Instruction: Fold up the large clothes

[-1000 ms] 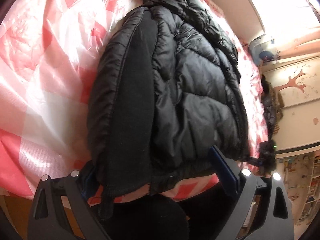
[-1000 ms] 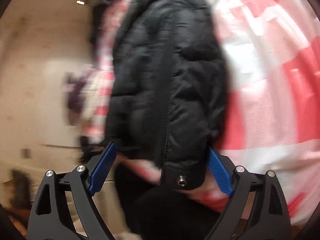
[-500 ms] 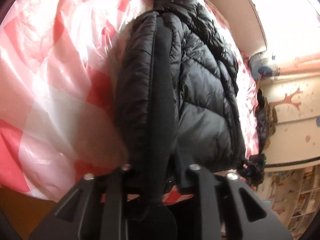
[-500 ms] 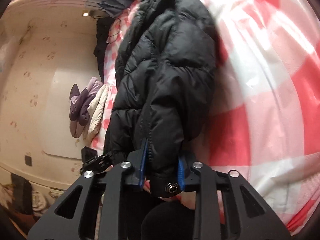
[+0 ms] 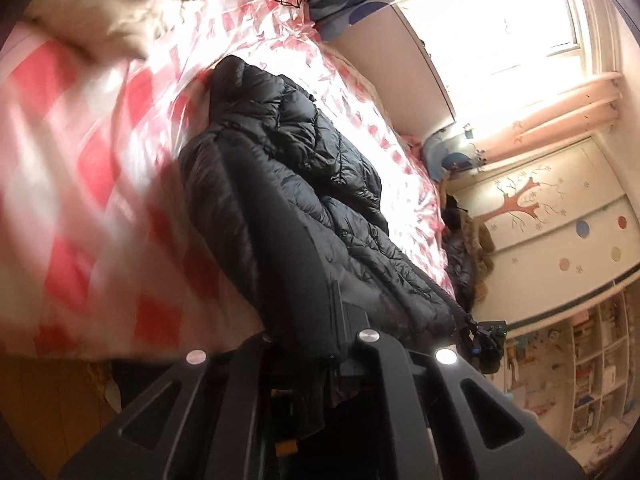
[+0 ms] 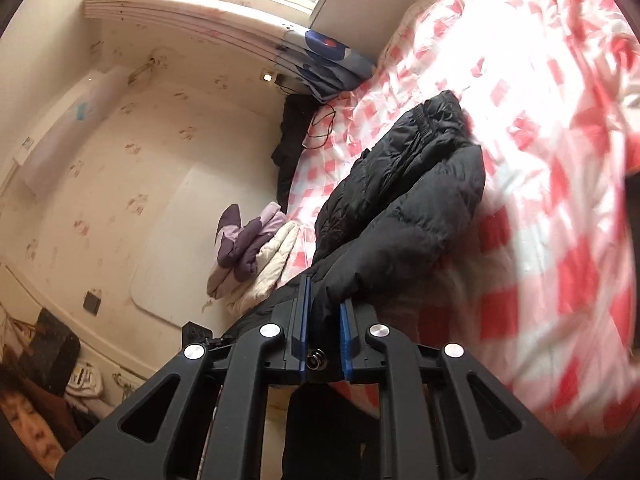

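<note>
A black puffer jacket (image 5: 304,216) lies lengthwise on a bed under a red-and-white checked cover (image 5: 80,184), its near hem lifted off the cover at both corners. The left gripper (image 5: 320,344) is clenched on the jacket's hem, its jaws buried in the dark fabric so that the pads cannot be made out. The right gripper (image 6: 323,332) is closing on the other hem corner; its blue pads (image 6: 305,320) press the fabric from both sides, and a metal snap shows just below them.

The left wrist view alone shows a bright window (image 5: 500,20), pink curtains (image 5: 560,120), a wall with a tree decal (image 5: 524,200), shelves (image 5: 592,380), and a brown fur-trimmed coat (image 5: 472,252) at the bed's far edge. It also catches the other gripper's camera beyond the jacket's hem.

The right wrist view alone shows a stained cream wall (image 6: 120,184), a folded pile of purple and cream garments (image 6: 256,256) on the bed edge beside the jacket (image 6: 404,208), a dark garment (image 6: 292,136) further back with a thin cord, and a blue patterned cloth (image 6: 328,60) at the head of the bed
</note>
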`<state>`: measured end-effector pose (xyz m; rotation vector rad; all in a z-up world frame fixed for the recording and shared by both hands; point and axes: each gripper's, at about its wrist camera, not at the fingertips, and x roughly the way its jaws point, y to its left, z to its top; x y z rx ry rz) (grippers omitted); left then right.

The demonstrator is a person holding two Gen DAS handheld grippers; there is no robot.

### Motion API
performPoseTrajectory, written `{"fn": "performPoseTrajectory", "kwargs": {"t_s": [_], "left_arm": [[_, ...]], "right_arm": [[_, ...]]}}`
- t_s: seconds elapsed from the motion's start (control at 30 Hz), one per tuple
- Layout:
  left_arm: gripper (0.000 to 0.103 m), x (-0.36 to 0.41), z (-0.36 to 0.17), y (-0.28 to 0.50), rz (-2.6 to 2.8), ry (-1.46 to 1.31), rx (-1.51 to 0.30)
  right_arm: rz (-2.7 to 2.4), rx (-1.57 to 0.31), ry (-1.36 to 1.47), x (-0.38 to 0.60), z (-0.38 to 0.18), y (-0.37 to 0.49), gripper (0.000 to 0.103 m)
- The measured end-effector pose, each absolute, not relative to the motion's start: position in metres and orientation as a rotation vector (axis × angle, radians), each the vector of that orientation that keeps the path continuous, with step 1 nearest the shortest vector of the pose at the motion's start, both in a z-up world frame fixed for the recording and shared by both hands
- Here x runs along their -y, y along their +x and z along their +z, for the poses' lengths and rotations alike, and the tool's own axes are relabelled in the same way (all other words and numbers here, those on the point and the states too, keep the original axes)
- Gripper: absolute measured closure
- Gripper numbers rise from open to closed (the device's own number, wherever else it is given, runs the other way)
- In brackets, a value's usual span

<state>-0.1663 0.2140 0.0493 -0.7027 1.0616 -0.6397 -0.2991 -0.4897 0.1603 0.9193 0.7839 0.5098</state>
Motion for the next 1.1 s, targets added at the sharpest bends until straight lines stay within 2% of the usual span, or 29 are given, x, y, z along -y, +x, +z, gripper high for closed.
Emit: {"fn": "performPoseTrajectory", "kwargs": {"t_s": [0.1,0.2,0.23,0.27,0.3,0.4,0.47,0.53,0.63,0.77,0.93,1.03,1.1], "left_arm": [[0.095,-0.221,0.035,-0.199,-0.661,-0.640,-1.126],[0.092,-0.229,-0.011,-0.229,-0.648,-0.548,-1.284],[0.084,-0.234,-0.027,-0.235,-0.624,-0.532,-1.344],[0.070,-0.244,-0.041,-0.239,-0.567,-0.518,-1.386],[0.065,-0.264,-0.051,-0.243,-0.451,-0.509,-1.405],[0.061,-0.306,-0.035,-0.239,-0.278,-0.520,-1.332],[0.044,-0.311,-0.005,-0.224,-0.225,-0.466,-1.228],[0.037,-0.285,0.034,-0.186,-0.273,-0.400,-1.103],[0.035,-0.215,0.064,-0.104,-0.387,-0.305,-0.997],[0.033,-0.130,0.056,0.002,-0.463,-0.282,-0.908],[0.033,-0.072,0.000,0.112,-0.431,-0.348,-0.941],[0.033,-0.059,-0.052,0.149,-0.379,-0.365,-1.074],[0.033,-0.055,-0.073,0.156,-0.395,-0.356,-1.110]], "right_arm": [[0.483,-0.837,0.896,0.495,0.156,-0.345,0.091],[0.457,-0.991,0.878,0.495,0.121,-0.389,0.090],[0.416,-1.060,0.862,0.498,0.103,-0.401,0.090],[0.364,-1.110,0.857,0.505,0.089,-0.411,0.090],[0.273,-1.134,0.877,0.521,0.076,-0.423,0.089],[0.147,-1.087,0.859,0.546,0.087,-0.421,0.077],[0.171,-1.026,0.767,0.538,0.112,-0.390,0.046],[0.236,-0.960,0.633,0.505,0.142,-0.332,0.038],[0.335,-0.901,0.497,0.443,0.160,-0.240,0.037],[0.366,-0.921,0.357,0.364,0.136,-0.091,0.037],[0.171,-1.048,0.302,0.364,0.059,0.008,0.037],[0.094,-1.149,0.357,0.395,-0.001,0.026,0.039],[0.101,-1.171,0.383,0.403,-0.019,0.028,0.039]]}}
